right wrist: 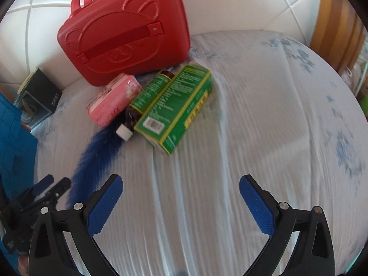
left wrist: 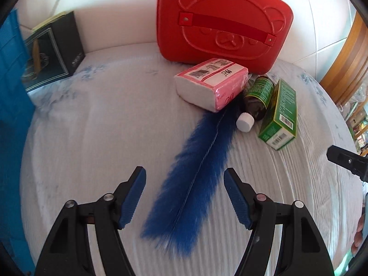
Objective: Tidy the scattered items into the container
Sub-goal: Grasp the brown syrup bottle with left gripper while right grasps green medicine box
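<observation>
On the bed (left wrist: 96, 124), a closed red case (left wrist: 220, 20) embossed with a bear face stands upright at the back edge against the white padded headboard (left wrist: 110, 18). Touching its front lie a pink tissue pack (left wrist: 211, 82) with a barcode, a green-labelled brown bottle (left wrist: 255, 96), a green carton (left wrist: 279, 115) and a blue feather (left wrist: 193, 179); their print is unreadable. The left gripper (left wrist: 185, 177) straddles the feather, fingers spread, and the right gripper (right wrist: 180, 184) is spread over bare sheet.
</observation>
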Available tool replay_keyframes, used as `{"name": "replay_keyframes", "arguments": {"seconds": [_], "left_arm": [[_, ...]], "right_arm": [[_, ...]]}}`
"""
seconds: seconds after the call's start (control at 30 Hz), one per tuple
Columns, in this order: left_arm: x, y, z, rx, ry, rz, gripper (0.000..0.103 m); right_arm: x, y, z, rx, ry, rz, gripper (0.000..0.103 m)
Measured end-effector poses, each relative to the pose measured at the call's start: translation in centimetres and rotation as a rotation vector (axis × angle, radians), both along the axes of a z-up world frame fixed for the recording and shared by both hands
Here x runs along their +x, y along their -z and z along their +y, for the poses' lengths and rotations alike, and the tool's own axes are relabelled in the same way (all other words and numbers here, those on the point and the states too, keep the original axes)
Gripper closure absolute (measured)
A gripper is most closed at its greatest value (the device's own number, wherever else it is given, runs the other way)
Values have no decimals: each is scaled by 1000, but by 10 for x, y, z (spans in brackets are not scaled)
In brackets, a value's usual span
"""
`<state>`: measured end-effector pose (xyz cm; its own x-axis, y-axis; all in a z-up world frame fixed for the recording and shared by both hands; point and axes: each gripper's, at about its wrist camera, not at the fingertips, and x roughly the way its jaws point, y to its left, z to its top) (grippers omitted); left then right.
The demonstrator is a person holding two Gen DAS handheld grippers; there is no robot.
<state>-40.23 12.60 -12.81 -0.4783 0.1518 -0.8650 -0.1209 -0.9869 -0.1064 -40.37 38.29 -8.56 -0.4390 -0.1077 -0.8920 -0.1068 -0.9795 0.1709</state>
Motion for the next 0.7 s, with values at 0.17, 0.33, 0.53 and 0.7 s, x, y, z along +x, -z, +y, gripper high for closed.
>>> {"name": "replay_keyframes", "arguments": {"seconds": [0.17, 0.33, 0.53, 0.7], "left_arm": [[-34, 13, 22, -4, 45, -3, 34], [-51, 14, 49, -7, 121, 39, 34], [-72, 26, 75, -11, 180, 15, 34], [-85, 31, 108, -27, 235, 4, 34]], "right_arm": [[-45, 19, -7, -29, 9, -13, 0], [-77, 40, -10, -13, 25, -25, 0], [-98, 59, -9, -41, -28, -36, 2], [-92, 55, 16, 151, -23, -49, 6]]}}
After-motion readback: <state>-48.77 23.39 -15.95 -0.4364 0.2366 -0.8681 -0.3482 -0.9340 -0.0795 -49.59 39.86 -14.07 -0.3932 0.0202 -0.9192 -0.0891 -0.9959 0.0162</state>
